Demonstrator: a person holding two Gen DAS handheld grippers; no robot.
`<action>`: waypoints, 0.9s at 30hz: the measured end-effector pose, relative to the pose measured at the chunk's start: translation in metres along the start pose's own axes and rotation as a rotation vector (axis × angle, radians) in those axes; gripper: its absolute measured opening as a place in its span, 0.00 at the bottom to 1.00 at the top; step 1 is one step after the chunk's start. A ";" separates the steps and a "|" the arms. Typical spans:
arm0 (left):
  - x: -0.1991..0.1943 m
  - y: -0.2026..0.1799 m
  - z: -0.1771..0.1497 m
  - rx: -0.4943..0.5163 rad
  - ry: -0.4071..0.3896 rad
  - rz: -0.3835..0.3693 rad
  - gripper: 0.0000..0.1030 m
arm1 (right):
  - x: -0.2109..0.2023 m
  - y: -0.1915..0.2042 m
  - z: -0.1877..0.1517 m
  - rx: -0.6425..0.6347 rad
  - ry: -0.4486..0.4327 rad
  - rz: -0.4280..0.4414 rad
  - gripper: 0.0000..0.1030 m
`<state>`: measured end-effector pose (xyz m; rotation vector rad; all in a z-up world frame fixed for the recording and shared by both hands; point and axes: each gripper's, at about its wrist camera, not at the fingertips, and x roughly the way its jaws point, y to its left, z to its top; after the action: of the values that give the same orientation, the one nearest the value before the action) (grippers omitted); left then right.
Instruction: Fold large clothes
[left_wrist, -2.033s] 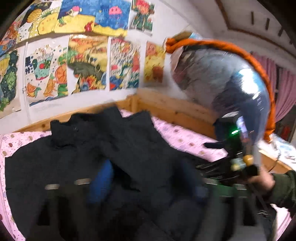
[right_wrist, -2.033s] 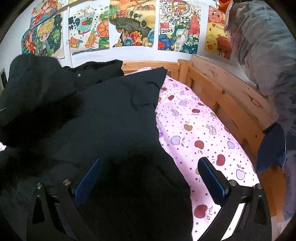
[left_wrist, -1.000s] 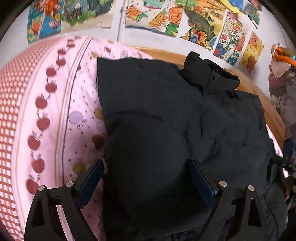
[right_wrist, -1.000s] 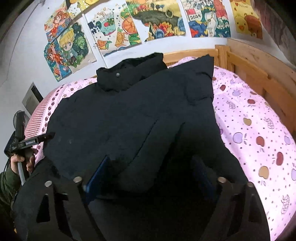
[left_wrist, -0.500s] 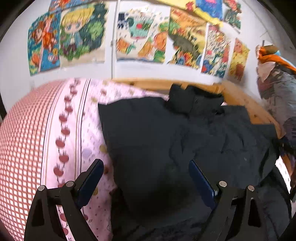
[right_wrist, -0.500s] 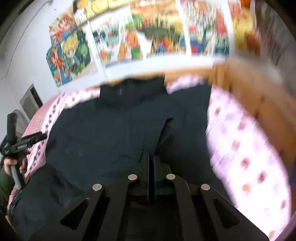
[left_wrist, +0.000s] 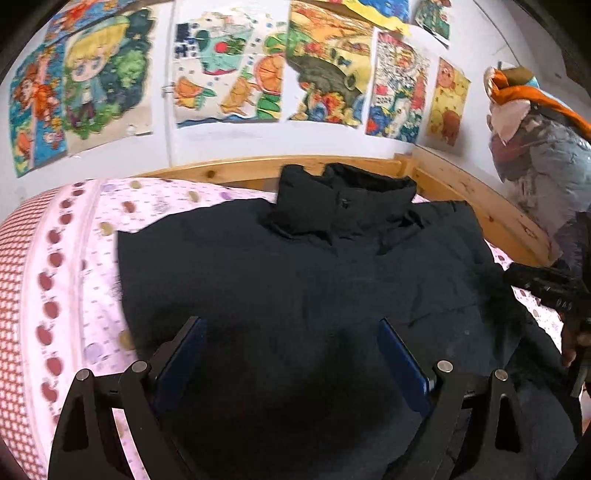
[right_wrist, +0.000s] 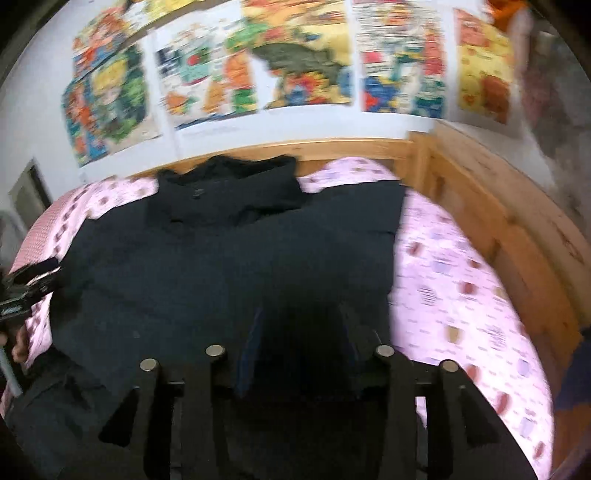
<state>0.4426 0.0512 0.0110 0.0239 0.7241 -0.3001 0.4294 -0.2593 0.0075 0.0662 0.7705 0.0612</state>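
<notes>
Coat: the black padded coat (left_wrist: 303, 280) lies flat on the pink apple-print bedsheet (left_wrist: 70, 280), collar at 12 o'clock.
My left gripper (left_wrist: 291, 358): jaws wide apart, empty, above the hem.
My right gripper (right_wrist: 299, 350): jaws have just been opening, partly apart; nothing visibly pinched, though blur hides detail.
Doing it well: I'd grip both hem corners evenly before lifting toward 12 o'clock.

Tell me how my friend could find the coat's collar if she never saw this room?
Start at the wooden bed frame under the wall of drawings. On the pink apple-print sheet lies a big black coat. Its collar is the raised, bunched part nearest the wall, standing up above the flat body.
</notes>
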 end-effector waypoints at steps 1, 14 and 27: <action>0.008 -0.004 0.000 0.015 0.017 0.001 0.90 | 0.006 0.007 0.000 -0.025 0.013 0.017 0.36; 0.079 -0.030 -0.048 0.191 0.123 0.151 0.93 | 0.084 0.023 -0.046 -0.076 0.168 0.091 0.36; 0.044 0.006 0.017 -0.023 0.071 -0.005 0.92 | 0.028 -0.003 -0.016 -0.024 -0.072 0.183 0.74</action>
<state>0.4869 0.0433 -0.0053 0.0107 0.7979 -0.2971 0.4386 -0.2598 -0.0236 0.1159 0.6905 0.2406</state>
